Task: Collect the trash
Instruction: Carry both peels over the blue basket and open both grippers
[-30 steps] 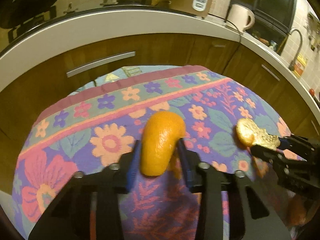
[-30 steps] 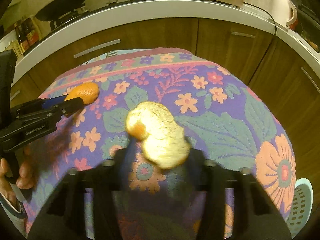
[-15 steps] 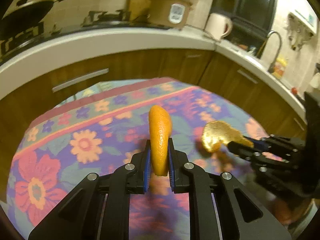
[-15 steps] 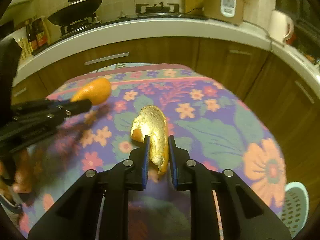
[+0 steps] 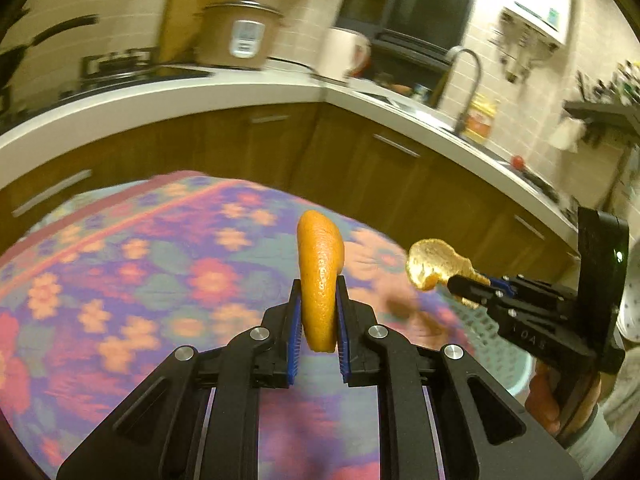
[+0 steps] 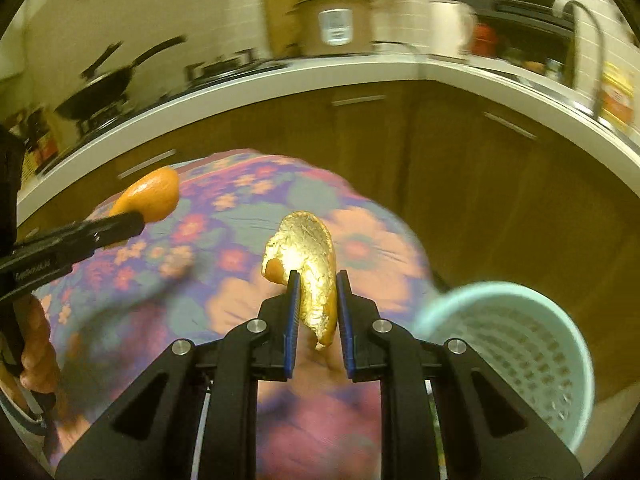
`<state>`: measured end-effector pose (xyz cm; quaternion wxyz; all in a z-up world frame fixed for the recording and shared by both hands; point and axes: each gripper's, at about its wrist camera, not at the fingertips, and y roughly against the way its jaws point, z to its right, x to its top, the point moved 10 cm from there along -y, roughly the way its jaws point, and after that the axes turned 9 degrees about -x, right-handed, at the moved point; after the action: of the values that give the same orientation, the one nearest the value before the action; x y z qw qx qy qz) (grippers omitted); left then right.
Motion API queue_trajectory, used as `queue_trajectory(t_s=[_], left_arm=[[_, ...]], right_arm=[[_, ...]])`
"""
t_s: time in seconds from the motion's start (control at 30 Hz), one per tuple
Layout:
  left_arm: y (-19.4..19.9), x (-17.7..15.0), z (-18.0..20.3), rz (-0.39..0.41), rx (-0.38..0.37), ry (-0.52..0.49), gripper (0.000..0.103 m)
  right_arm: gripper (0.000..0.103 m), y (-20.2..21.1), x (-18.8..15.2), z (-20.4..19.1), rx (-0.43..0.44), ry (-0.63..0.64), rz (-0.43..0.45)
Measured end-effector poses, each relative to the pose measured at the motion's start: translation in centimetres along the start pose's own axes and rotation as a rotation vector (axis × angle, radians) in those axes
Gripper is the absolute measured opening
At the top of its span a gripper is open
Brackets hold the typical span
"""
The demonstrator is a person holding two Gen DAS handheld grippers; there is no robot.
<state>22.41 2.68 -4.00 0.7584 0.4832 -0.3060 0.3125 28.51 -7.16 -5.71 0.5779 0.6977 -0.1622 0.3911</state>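
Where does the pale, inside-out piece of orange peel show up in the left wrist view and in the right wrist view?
Left wrist view: the pale peel is right of centre, clamped at the tip of the right gripper that enters from the right edge.
Right wrist view: it stands at centre, pinched between the blue pads.
Shared landmark: the rice cooker on the counter, top centre in both.

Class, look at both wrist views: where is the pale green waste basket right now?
In the right wrist view the waste basket stands at lower right, beside the flowered tablecloth, just right of the right hand-held gripper holding peel.
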Motion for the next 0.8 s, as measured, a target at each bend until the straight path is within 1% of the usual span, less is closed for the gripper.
queue_trajectory(t_s=[0.1, 0.2, 0.37, 0.5, 0.63, 0.7, 0.73, 0.8], left_arm=[[-2.3, -0.9, 3.6, -0.029, -0.049, -0.022, 0.013], [-4.6, -2.1, 7.1, -0.061, -0.109, -0.033, 0.013], [-7.7, -3.8, 11.7, -0.122, -0.157, -0.075, 0.013], [-10.2, -5.1, 14.5, -0.177, -0.173, -0.110, 0.013], [-12.3, -6.3, 16.2, -0.222, -0.182, -0.138, 0.014], [-12.9, -6.6, 16.5, -0.238, -0.187, -0.131, 0.018], [-13.0, -6.7, 16.5, -0.243, -0.190, -0.129, 0.022], [-13.1, -6.7, 16.4, -0.245, -0.190, -0.123, 0.029]], right_arm=[[0.015, 1.0, -1.6, 5.0, -0.056, -0.072, -0.007], [0.015, 1.5, -3.3, 8.9, -0.098, -0.136, -0.021], [0.015, 2.0, -7.1, 13.9, -0.146, -0.237, -0.068], [0.015, 1.5, -8.9, 15.8, -0.149, -0.289, -0.093], [0.018, 0.8, -10.0, 16.4, -0.143, -0.326, -0.121], [0.020, 0.7, -10.4, 16.7, -0.140, -0.339, -0.133], [0.021, 0.7, -10.6, 16.9, -0.139, -0.344, -0.137], [0.028, 0.7, -10.9, 17.1, -0.124, -0.355, -0.143]])
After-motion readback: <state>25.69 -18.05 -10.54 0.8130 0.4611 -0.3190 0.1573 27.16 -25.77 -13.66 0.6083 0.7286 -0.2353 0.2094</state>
